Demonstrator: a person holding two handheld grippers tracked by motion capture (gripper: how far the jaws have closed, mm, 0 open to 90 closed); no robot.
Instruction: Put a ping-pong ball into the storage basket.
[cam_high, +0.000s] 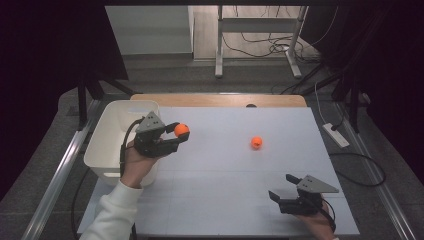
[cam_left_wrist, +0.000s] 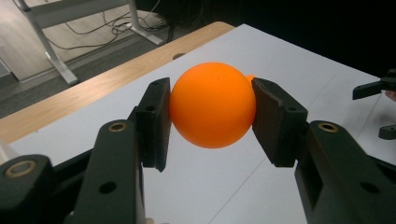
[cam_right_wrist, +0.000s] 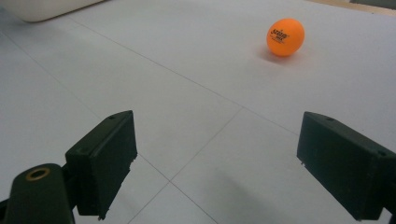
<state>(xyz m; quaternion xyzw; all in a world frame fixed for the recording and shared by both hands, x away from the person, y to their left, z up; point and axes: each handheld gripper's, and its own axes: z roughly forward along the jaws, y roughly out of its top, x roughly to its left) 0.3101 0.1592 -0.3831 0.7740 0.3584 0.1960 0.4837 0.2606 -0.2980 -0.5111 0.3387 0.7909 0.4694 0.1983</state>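
- Nearest the high camera, the person's white sleeve (cam_high: 112, 212) came in from the bottom edge on the left side.
- That arm carried the left gripper (cam_high: 179, 136), raised above the left part of the white table (cam_high: 225, 195).
- Its jaws were closed on an orange ball (cam_high: 181, 130); in the left gripper view the two black pads (cam_left_wrist: 156, 119) pressed flat against opposite sides of the held ball (cam_left_wrist: 212, 105), which sat clear of the tabletop.
- Just beside that hand, at the table's left edge, stood a white bin (cam_high: 107, 145).
- A second orange ball (cam_high: 256, 142) lay loose on the table, right of centre and well apart from both grippers.
- From the right gripper view that second ball (cam_right_wrist: 285, 37) showed dark printing on its side and rested alone on the white surface, far ahead of the jaws.
- The right gripper (cam_high: 282, 186) sat low near the table's front right corner, held in the person's other hand.
- Its jaws stood wide apart with nothing between them, only bare table beneath.
- Beyond the far edge, a strip of wood-coloured tabletop (cam_high: 220, 100) showed, and farther off cables (cam_high: 260, 45) lay on the floor around a metal frame.
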